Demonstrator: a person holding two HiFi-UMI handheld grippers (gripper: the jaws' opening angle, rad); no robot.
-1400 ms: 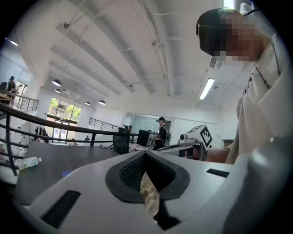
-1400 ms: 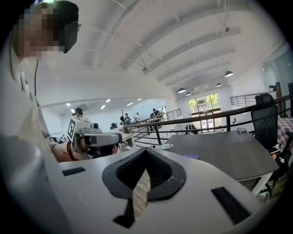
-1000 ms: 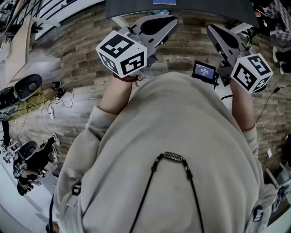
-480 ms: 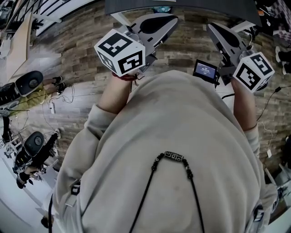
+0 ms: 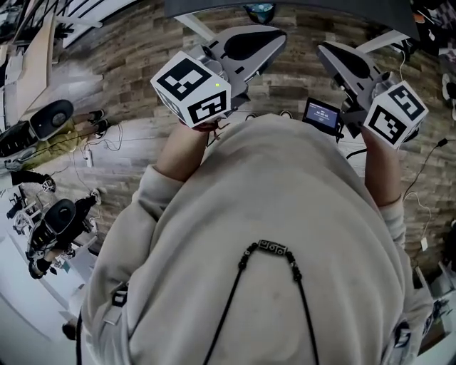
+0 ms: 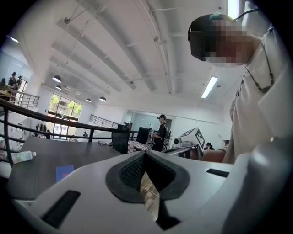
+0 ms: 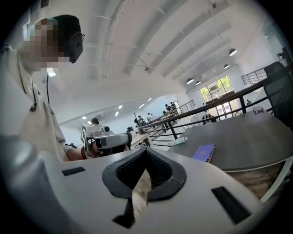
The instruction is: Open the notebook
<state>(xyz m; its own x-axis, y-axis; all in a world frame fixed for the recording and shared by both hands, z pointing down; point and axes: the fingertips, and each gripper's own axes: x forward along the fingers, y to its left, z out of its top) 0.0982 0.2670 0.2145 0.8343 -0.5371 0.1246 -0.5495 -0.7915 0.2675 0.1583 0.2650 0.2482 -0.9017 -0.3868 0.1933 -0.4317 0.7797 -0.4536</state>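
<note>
The notebook (image 7: 204, 152) is a thin purple-blue book lying flat and closed on a dark round table (image 7: 247, 137), to the right of and beyond my right gripper (image 7: 146, 151), whose jaws are shut and empty. In the left gripper view the notebook (image 6: 65, 172) lies at the lower left on the table (image 6: 41, 160), well ahead of my left gripper (image 6: 145, 153), also shut with nothing held. In the head view the left gripper (image 5: 276, 36) and right gripper (image 5: 324, 50) are held side by side at chest height, short of the table edge (image 5: 299, 7). The notebook is hidden there.
A small bottle (image 6: 20, 156) lies on the table's far side, by a black railing (image 7: 206, 109). A teal object (image 5: 258, 11) sits at the table edge. Wood floor (image 5: 128, 64) lies below, with cables and equipment (image 5: 50, 121) at the left. People stand in the distance (image 6: 161, 132).
Both grippers have edged a little toward the table and dipped slightly. The teal object at the table edge has come into view. Both stay shut.
</note>
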